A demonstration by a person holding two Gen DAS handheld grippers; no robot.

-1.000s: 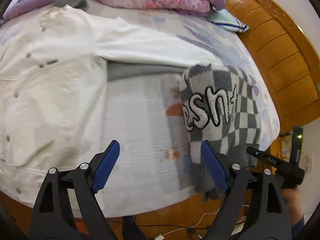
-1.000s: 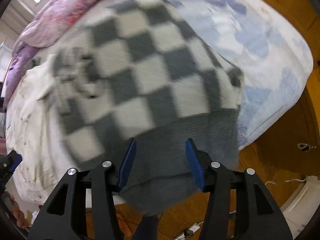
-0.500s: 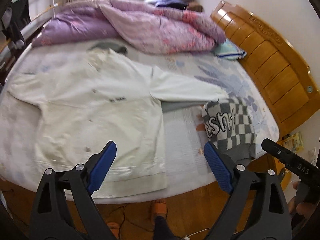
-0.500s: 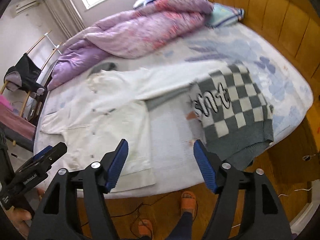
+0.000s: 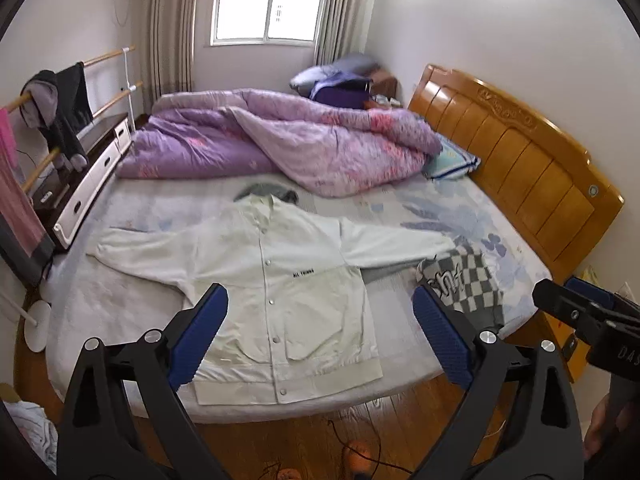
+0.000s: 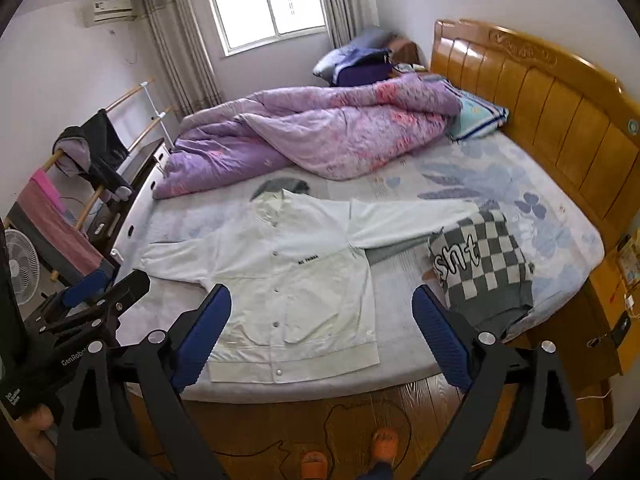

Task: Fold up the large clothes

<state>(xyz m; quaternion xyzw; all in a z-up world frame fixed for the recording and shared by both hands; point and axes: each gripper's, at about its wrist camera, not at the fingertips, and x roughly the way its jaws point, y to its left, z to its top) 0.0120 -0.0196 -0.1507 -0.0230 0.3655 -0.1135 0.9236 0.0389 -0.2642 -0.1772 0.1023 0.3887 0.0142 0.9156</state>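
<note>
Bedroom, daylit, seen from the foot-side of a wide mattress; both tools raised well above it.

Left gripper [image 5: 320, 332]: black frame, blue pads, jaws still opening wide with nothing between them. Right gripper [image 6: 322, 332]: same build, jaws opening fast, likewise empty.

Change since a second ago: the right gripper then hung close over the grey-and-white checkered knit sweater [image 6: 480, 272]; both have since pulled up and back. The sweater now lies as a folded packet near the bed's right edge, just touching the outstretched sleeve of the pale cream snap-front jacket [image 6: 296, 280]. Judgement: one garment is done and set aside; the jacket, spread flat with both sleeves out and the front fastened, is the next to fold.

Surface: white mattress with blue floral sheet [image 6: 520, 184], mostly bare beside the clothes. Crumpled purple-pink quilt [image 5: 304, 148] heaped at the far side; honey-wood headboard [image 5: 520, 168] to the right.

Room: curtained window [image 5: 268, 0], wooden clothes rail [image 6: 132, 120] on the left, wooden floor below.
</note>
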